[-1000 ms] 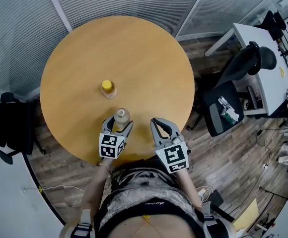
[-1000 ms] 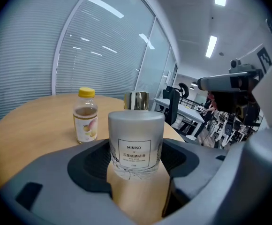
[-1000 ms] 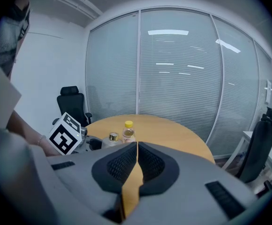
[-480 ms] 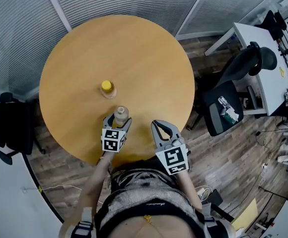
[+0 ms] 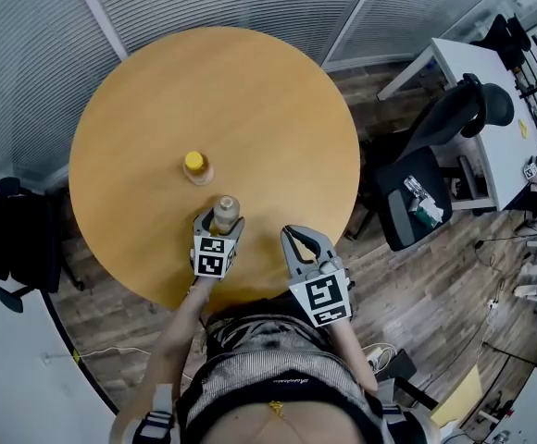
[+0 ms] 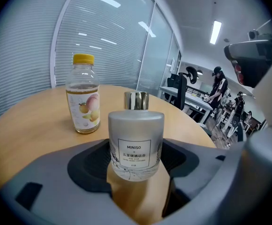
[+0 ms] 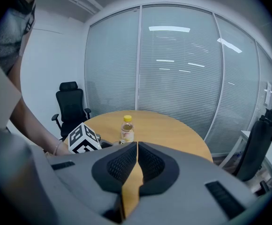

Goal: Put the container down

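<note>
- Glass partitions with lowered blinds ran round the far side of a round wooden table [image 5: 250,100]; plank floor below.
- Left gripper [image 5: 219,226] was over the table's near edge, its jaws pressed on both sides of the container [image 6: 136,144], a frosted bottle with a silver cap.
- From the head view only the container's top showed; the jaws and marker cube covered the rest.
- Container was upright. Could not tell whether its base rested on the table or hung just clear of it.
- Label read "MINISO"; the lines beneath were too small to read.
- Juice bottle [image 5: 196,166] with a yellow cap stood near the container, on the side toward the table's centre, apart from it.
- Right gripper [image 5: 303,238] was off the near edge, beside the left one. Its jaws were together, with only a thin slit of table colour between the pads and nothing held.
- Right gripper view: its own body hid nearly all of the container.
- Black office chair [image 5: 435,155] and white desk [image 5: 477,109] were at right, well apart from the table; the desk was cut off by the frame.
</note>
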The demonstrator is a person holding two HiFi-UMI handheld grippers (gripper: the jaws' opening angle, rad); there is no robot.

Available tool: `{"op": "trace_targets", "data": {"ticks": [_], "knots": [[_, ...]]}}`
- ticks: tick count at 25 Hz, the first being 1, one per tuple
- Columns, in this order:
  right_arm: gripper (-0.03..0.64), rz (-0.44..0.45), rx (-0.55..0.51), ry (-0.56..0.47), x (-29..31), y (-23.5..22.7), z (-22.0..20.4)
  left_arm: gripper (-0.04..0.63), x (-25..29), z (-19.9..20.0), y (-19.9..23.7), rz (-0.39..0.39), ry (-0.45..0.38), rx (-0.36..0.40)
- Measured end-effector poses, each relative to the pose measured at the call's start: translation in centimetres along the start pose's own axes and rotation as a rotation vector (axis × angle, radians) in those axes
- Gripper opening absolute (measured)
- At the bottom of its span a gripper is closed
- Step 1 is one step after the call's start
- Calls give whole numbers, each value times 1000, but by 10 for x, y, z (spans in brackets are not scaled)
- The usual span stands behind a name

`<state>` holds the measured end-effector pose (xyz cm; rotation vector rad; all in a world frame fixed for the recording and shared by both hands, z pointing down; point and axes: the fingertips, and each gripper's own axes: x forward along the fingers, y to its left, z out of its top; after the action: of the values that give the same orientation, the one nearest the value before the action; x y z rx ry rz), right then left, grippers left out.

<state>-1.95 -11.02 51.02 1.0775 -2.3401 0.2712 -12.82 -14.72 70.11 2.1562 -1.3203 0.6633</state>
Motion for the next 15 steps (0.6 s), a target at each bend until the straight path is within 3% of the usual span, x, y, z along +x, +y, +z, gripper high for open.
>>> {"op": "trace_targets", "data": {"ticks": [15], "knots": [[21, 3, 6, 15, -1, 2, -6, 339, 11, -10, -1, 14, 39, 26]]}}
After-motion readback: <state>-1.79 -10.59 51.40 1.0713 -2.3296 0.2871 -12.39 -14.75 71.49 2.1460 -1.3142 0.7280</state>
